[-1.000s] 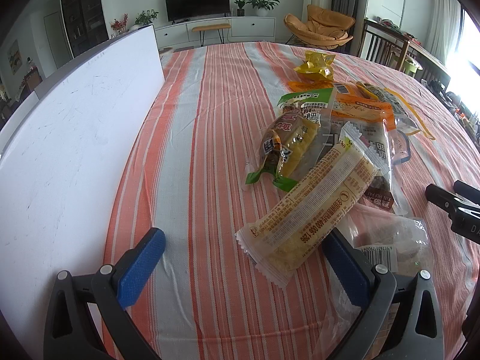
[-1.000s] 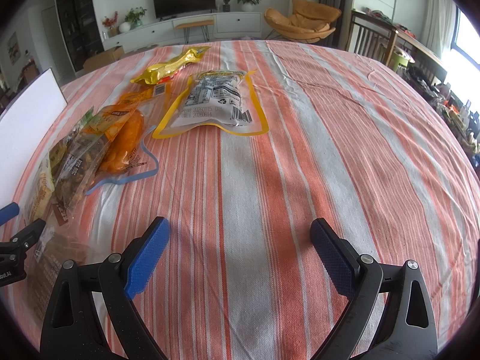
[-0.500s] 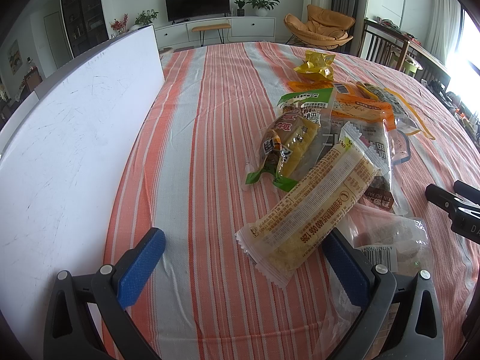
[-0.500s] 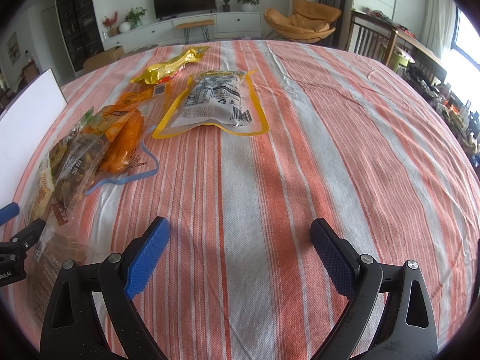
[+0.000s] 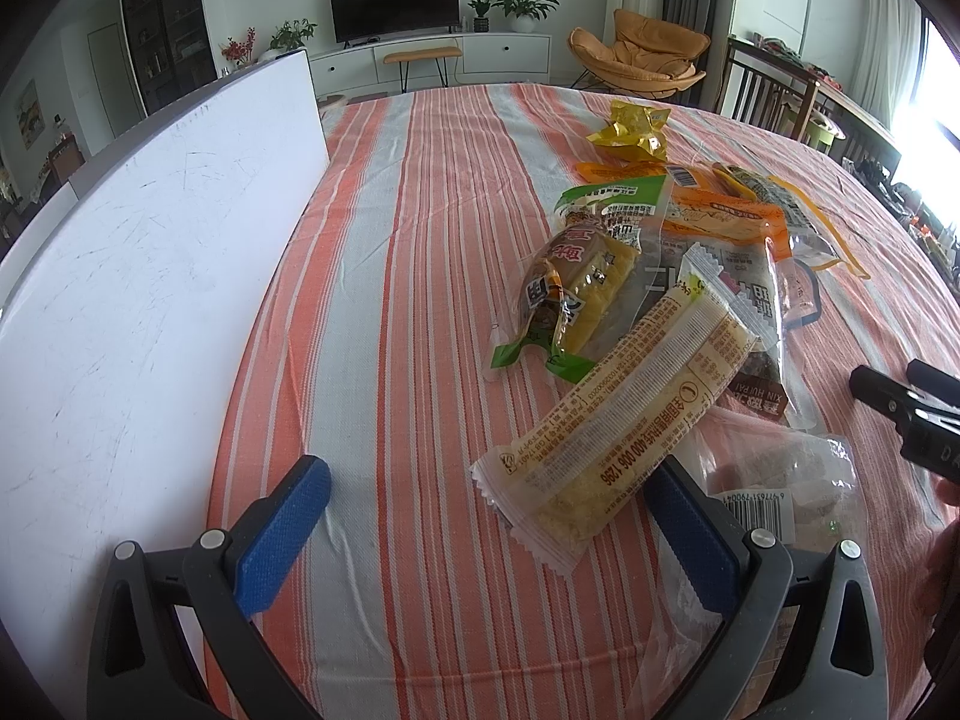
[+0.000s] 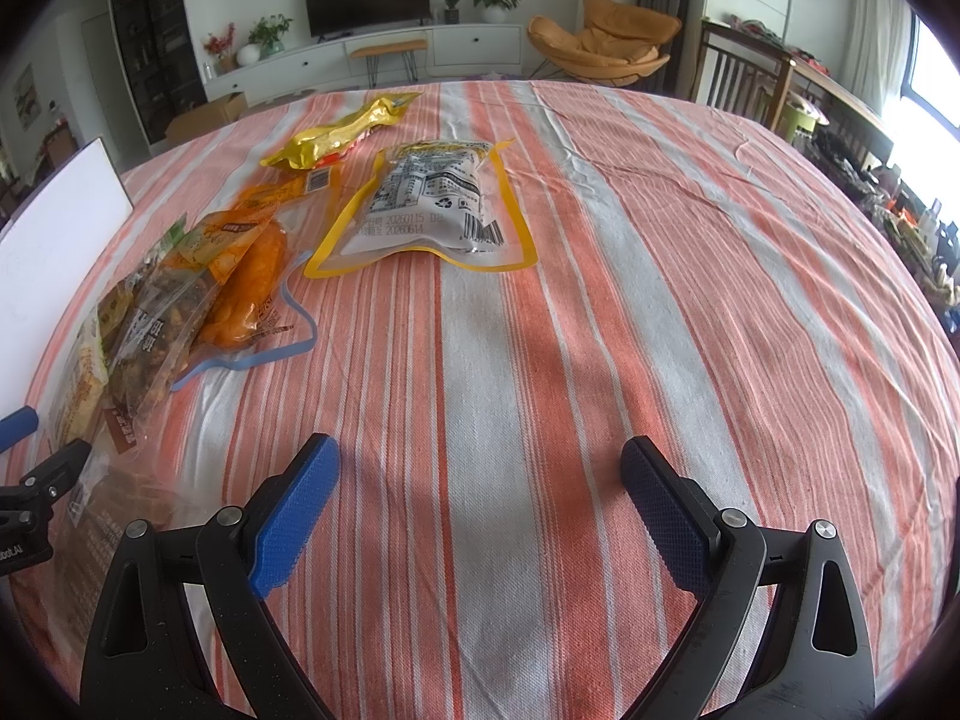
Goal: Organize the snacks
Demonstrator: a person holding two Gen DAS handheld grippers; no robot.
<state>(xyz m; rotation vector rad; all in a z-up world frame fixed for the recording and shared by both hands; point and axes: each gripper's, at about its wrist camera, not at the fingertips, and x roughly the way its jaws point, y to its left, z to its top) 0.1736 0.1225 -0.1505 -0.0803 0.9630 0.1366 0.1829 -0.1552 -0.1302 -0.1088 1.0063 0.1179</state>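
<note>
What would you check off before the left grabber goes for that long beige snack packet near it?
1. Left gripper open: ok.
2. Long beige packet unobstructed on top: ok, it lies over other packs.
3. Packet between the fingers: not ok; only its near end reaches the right finger.
4. Right gripper open, holding nothing: ok.
5. White board clear of the left gripper: cannot tell.

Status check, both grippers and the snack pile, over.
Left gripper open, empty. Right gripper open, empty. Long cracker pack lies nearest, overlapping other packs.
</note>
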